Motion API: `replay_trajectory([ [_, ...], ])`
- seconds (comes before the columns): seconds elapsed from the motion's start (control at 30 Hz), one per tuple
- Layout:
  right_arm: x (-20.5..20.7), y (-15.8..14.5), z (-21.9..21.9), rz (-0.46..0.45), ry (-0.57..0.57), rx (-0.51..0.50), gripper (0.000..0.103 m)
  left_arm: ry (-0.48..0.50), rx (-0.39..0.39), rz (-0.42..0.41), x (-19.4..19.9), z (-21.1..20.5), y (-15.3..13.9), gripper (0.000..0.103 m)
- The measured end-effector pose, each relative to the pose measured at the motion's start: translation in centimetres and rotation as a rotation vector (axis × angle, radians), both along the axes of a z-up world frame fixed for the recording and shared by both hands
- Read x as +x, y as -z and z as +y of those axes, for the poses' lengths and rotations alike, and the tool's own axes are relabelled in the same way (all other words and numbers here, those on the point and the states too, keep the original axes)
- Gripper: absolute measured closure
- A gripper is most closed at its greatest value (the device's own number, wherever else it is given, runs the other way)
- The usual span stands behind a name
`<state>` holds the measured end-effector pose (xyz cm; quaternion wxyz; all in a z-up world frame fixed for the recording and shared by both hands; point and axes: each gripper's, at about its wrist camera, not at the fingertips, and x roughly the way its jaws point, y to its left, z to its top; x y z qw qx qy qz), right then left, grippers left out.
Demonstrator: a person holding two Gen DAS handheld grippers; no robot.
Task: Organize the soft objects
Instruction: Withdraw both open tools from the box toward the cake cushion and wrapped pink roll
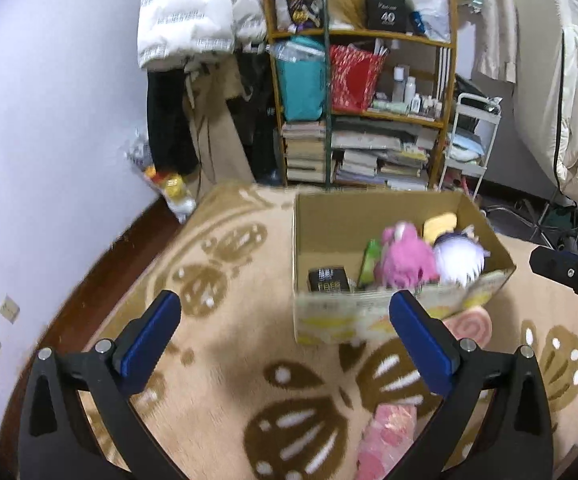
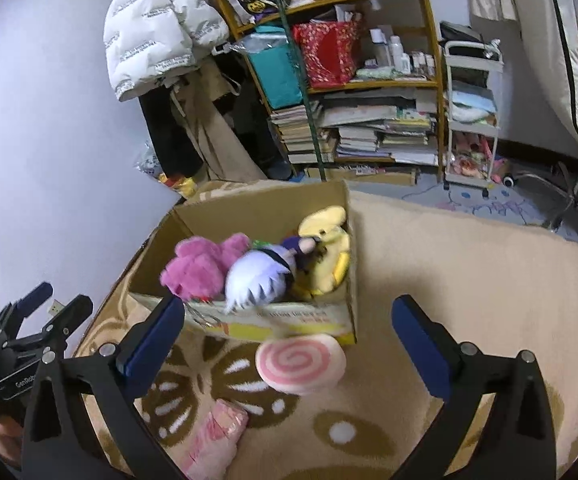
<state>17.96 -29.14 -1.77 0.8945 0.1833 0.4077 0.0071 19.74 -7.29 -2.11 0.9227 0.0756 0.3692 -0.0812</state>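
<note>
A cardboard box (image 1: 329, 216) (image 2: 353, 280) stands on the patterned rug. Inside lie a pink plush (image 1: 403, 258) (image 2: 199, 266), a white-haired doll (image 1: 459, 258) (image 2: 255, 280) and a yellow plush (image 1: 441, 222) (image 2: 327, 248). A round pink swirl cushion (image 2: 301, 364) (image 1: 471, 326) rests on the rug against the box front. A pink soft item (image 1: 385, 444) (image 2: 213, 440) lies nearer to me. My left gripper (image 1: 285, 320) is open over bare rug, left of the box front. My right gripper (image 2: 289, 328) is open with nothing gripped, and the swirl cushion shows between its fingers.
A wooden shelf (image 1: 369, 80) stacked with books, bags and bottles stands behind the box. Coats (image 1: 193, 20) hang beside it. A white cart (image 2: 471, 120) is to the right. The wall (image 1: 49, 120) runs along the left. A beige blanket (image 2: 469, 272) covers the floor on the right.
</note>
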Motion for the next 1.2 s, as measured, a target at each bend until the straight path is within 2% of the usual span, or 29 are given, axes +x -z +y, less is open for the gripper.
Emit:
replay_trajectory([
  [0.2, -0.9, 2.0, -0.1, 0.037, 0.002, 0.007, 0.000, -0.037, -0.026, 0.086, -1.0, 0.5, 2.7, 0.000],
  [0.3, -1.1, 3.3, -0.1, 0.068, -0.002, 0.017, 0.000, -0.045, 0.012, 0.105, -1.6, 0.3, 4.2, 0.000],
  [0.53, -1.5, 5.4, 0.8, 0.096, -0.043, -0.033, 0.000, -0.032, 0.019, 0.184, -3.5, -0.1, 7.5, 0.000],
  [1.1, -0.8, 9.2, 2.0, 0.135, -0.128, -0.031, 0.000, -0.060, 0.030, 0.337, -4.9, -2.1, 12.8, 0.000],
  [1.2, -0.6, 9.9, 2.2, 0.142, -0.147, -0.023, 0.000, -0.052, 0.027, 0.341, -5.2, -2.7, 13.0, 0.000],
])
